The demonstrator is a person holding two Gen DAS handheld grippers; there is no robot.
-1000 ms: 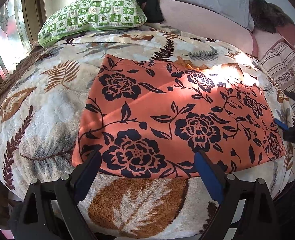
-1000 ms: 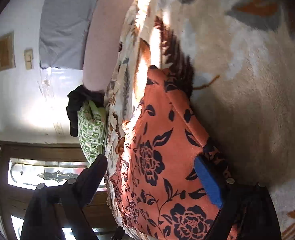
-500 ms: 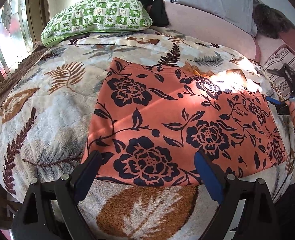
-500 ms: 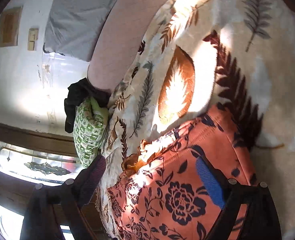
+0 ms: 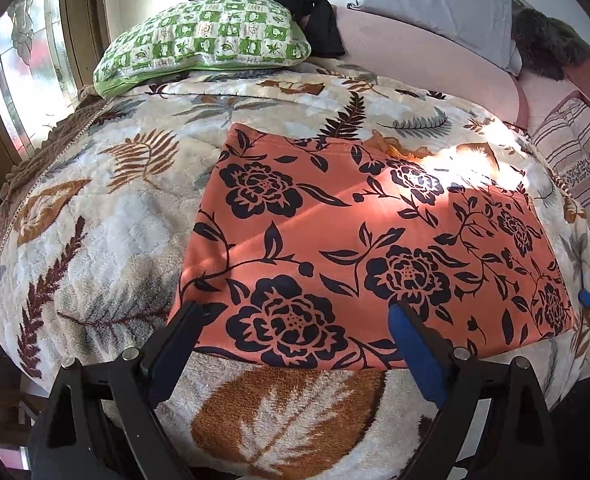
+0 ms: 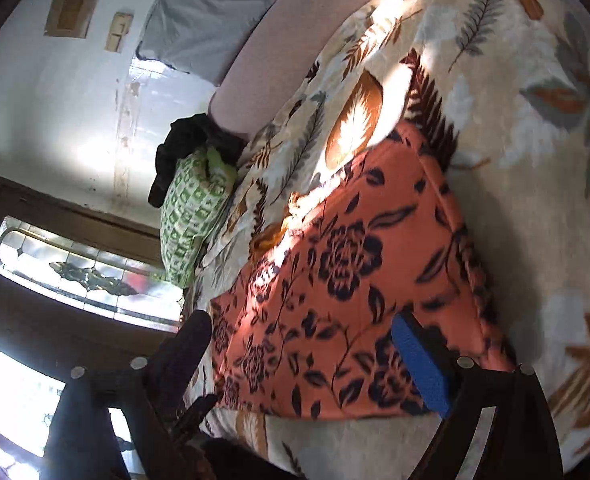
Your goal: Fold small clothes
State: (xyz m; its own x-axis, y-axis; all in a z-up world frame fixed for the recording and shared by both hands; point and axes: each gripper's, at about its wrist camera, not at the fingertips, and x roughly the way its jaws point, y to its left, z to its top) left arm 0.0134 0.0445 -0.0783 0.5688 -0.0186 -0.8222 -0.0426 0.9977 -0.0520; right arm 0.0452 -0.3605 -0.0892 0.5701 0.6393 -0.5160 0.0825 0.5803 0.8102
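Left wrist view: we find the orange garment (image 5: 359, 248) spread flat on the leaf-patterned blanket (image 5: 107, 240), its long axis running left to right across the bed, far edge toward the green pillow (image 5: 203, 48). The cloth is orange with dark navy flowers and vines, smooth, sunlit along its far right part. We note the left gripper (image 5: 291, 344) spread wide over the near hem, gripping nothing. The right gripper (image 6: 299, 352) is likewise wide apart and empty above the garment's right end.
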